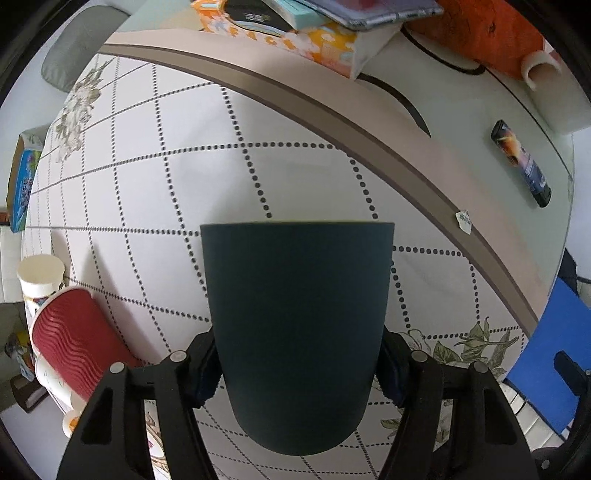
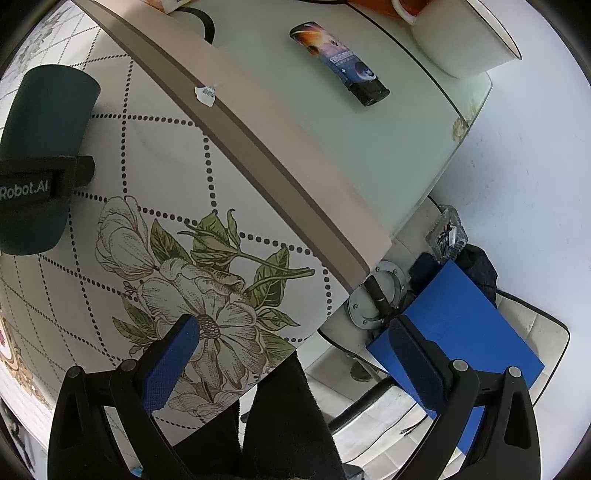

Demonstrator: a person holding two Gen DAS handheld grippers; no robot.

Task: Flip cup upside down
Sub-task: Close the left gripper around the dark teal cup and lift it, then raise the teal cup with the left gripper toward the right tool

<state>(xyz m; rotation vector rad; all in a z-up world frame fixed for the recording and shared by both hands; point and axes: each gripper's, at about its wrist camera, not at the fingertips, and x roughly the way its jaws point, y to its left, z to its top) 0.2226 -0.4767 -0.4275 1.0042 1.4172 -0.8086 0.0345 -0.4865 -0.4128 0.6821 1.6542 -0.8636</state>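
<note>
A dark teal cup (image 1: 297, 325) fills the middle of the left wrist view, held above the patterned tablecloth (image 1: 184, 177). My left gripper (image 1: 297, 369) is shut on the cup's lower half, its fingers pressing both sides; the wide rim points away from the camera. The same cup (image 2: 40, 147) shows at the left edge of the right wrist view, with the left gripper's finger (image 2: 44, 184) across it. My right gripper (image 2: 295, 354) is open and empty, hovering over the table's near right corner with the flower print (image 2: 207, 291).
A red ribbed paper cup (image 1: 74, 343) and a white cup (image 1: 38, 273) lie at the left. Tissue boxes and books (image 1: 295, 26) sit at the back. A dark tube (image 2: 340, 62), a white mug (image 2: 461, 33), a blue panel (image 2: 461, 332) and a chair stand to the right.
</note>
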